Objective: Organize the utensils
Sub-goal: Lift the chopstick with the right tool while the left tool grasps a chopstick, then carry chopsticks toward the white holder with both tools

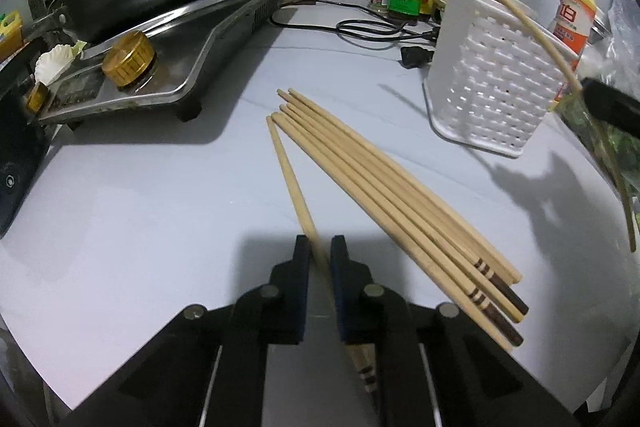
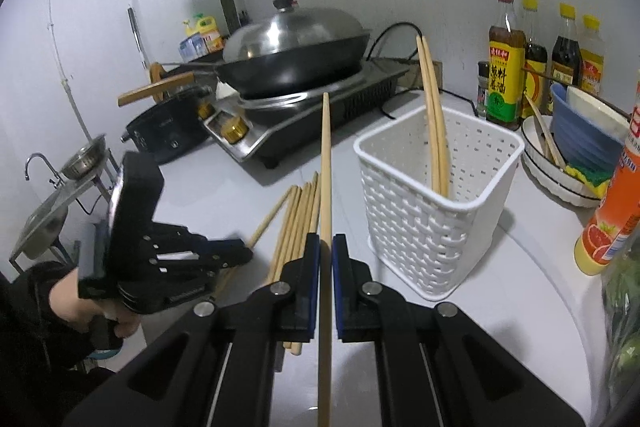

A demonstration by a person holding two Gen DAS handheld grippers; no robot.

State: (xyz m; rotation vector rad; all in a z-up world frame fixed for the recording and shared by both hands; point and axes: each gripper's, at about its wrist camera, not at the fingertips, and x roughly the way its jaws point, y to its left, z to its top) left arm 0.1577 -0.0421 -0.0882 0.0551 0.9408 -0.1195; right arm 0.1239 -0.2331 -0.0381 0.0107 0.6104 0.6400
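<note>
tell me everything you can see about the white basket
The white basket is a tall, roughly square plastic holder with a woven-look perforated wall and a smooth rim. It stands upright on the white counter, right of the loose chopsticks, near the sauce bottles. Two chopsticks already stand in it, leaning on its rim. No claw touches it.

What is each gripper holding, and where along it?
Left gripper: one chopstick, near its striped end. Right gripper: another chopstick, gripped partway along.
</note>
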